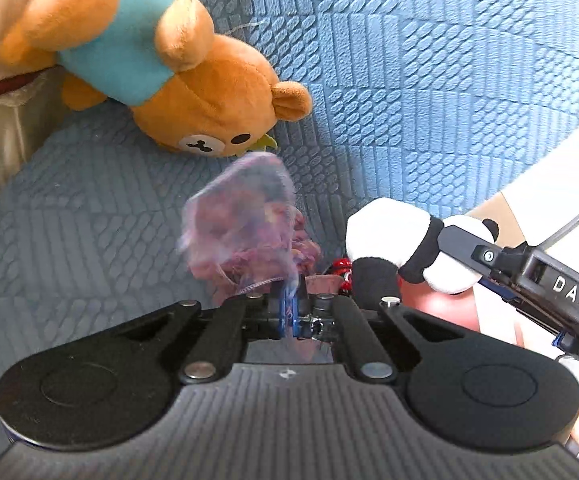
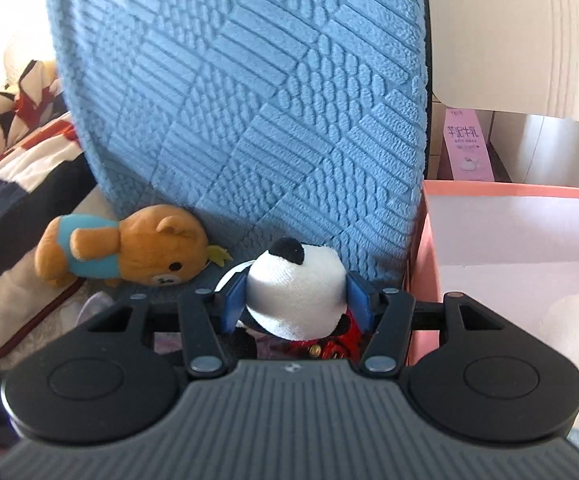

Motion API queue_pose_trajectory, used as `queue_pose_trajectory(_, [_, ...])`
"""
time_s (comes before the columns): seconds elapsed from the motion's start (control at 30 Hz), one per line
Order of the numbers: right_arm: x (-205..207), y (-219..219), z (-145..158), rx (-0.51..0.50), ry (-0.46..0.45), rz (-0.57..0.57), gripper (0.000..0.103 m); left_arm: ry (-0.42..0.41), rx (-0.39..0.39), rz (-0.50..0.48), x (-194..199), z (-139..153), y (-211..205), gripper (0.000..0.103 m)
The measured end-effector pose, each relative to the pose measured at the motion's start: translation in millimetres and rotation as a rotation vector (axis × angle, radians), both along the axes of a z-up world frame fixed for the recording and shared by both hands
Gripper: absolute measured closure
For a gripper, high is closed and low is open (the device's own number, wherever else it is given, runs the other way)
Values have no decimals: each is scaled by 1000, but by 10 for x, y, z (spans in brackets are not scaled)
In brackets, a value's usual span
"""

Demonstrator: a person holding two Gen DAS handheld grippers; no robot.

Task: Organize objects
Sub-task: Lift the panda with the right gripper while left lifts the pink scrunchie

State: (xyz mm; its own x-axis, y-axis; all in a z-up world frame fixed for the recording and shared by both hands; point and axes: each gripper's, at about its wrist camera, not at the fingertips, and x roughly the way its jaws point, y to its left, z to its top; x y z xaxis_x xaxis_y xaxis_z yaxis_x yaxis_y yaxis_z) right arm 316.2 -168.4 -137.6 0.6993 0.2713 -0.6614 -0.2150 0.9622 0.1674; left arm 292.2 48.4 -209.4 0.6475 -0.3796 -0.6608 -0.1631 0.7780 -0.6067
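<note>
My left gripper (image 1: pixel 289 308) is shut on a sheer purple pouch (image 1: pixel 245 220) with dried petals inside, held above the blue textured sofa seat (image 1: pixel 89 216). My right gripper (image 2: pixel 295 300) is shut on a plush panda (image 2: pixel 295 292) in red clothes; the panda also shows in the left wrist view (image 1: pixel 393 240), to the right of the pouch. A brown teddy bear (image 1: pixel 177 80) in a teal shirt lies on its side against the sofa back, also in the right wrist view (image 2: pixel 129 252).
A pink open box (image 2: pixel 509 216) with a white inside stands right of the sofa, with something white and soft (image 2: pixel 573 336) in it. A striped fabric (image 2: pixel 17 152) lies at the left. A pink milk carton (image 2: pixel 469 144) stands behind the box.
</note>
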Motion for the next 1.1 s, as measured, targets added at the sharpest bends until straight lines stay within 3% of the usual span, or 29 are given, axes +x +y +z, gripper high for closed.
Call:
queue_pose_trajectory(0.47, [-778, -3, -121, -27, 40, 7, 46, -37, 16, 52, -621, 194, 194, 100])
queue_pose_trajectory(0.73, [-936, 145, -319, -42, 114, 93, 45, -12, 54, -31, -335, 105, 190, 99])
queue_pose_trajectory(0.8, [-937, 173, -370, -22, 144, 114, 45, 11, 88, -47, -252, 75, 154, 92])
queue_pose_trajectory(0.83, [-930, 180, -403, -8, 165, 119, 45, 21, 101, -52, -217, 60, 139, 83])
queue_pose_trajectory(0.87, [-912, 179, -445, 8, 190, 122, 44, 29, 111, -54, -182, 42, 131, 66])
queue_pose_trajectory(0.93, [-871, 174, -523, 30, 240, 122, 43, 62, 141, -39, -98, -6, 116, 41])
queue_pose_trajectory(1.1, [-857, 168, -548, 46, 266, 122, 34, 79, 168, -71, 106, -89, 65, 38])
